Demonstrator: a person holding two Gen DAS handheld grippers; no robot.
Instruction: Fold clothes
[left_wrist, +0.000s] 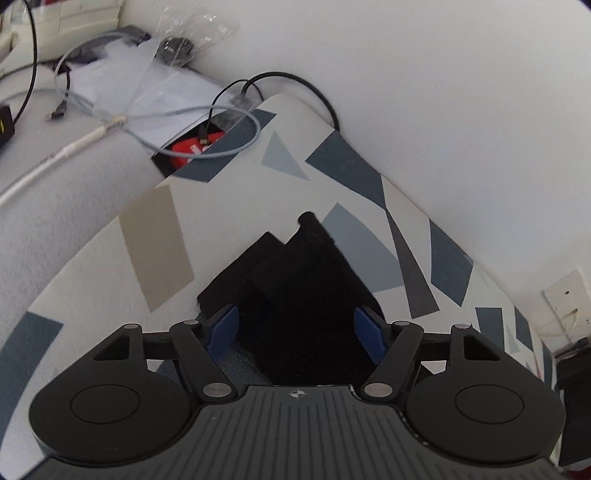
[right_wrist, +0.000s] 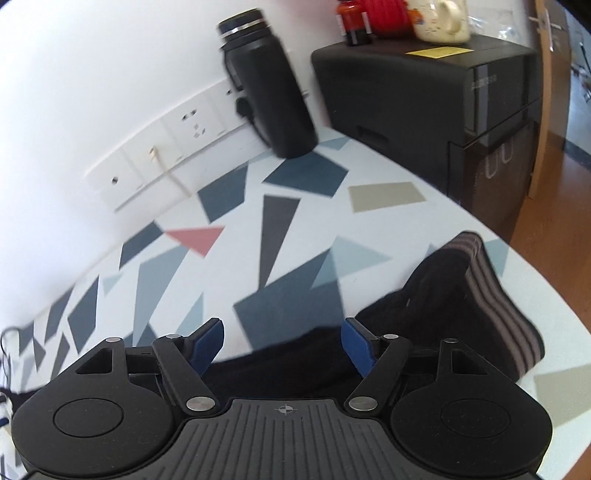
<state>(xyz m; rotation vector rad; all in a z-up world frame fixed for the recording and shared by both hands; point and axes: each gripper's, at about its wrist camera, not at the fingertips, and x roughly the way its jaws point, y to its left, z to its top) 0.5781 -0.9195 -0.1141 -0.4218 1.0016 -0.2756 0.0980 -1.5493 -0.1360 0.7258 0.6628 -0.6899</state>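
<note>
A black garment (left_wrist: 295, 288) lies on the table with a geometric-patterned cloth (left_wrist: 155, 236). In the left wrist view its folded layers run up between the blue-padded fingers. My left gripper (left_wrist: 295, 332) is open just above it, holding nothing. In the right wrist view the same black garment (right_wrist: 424, 295) lies at the lower right, with a grey-striped band (right_wrist: 498, 295) near the table edge. My right gripper (right_wrist: 282, 345) is open over the garment's edge, holding nothing.
Left view: cables (left_wrist: 207, 110), a plastic bag (left_wrist: 177, 48) and a red object (left_wrist: 192, 146) lie beyond the cloth by the wall. Right view: a black bottle (right_wrist: 269, 85), wall sockets (right_wrist: 166, 144) and a black appliance (right_wrist: 424, 88) with a mug (right_wrist: 439, 18) on top.
</note>
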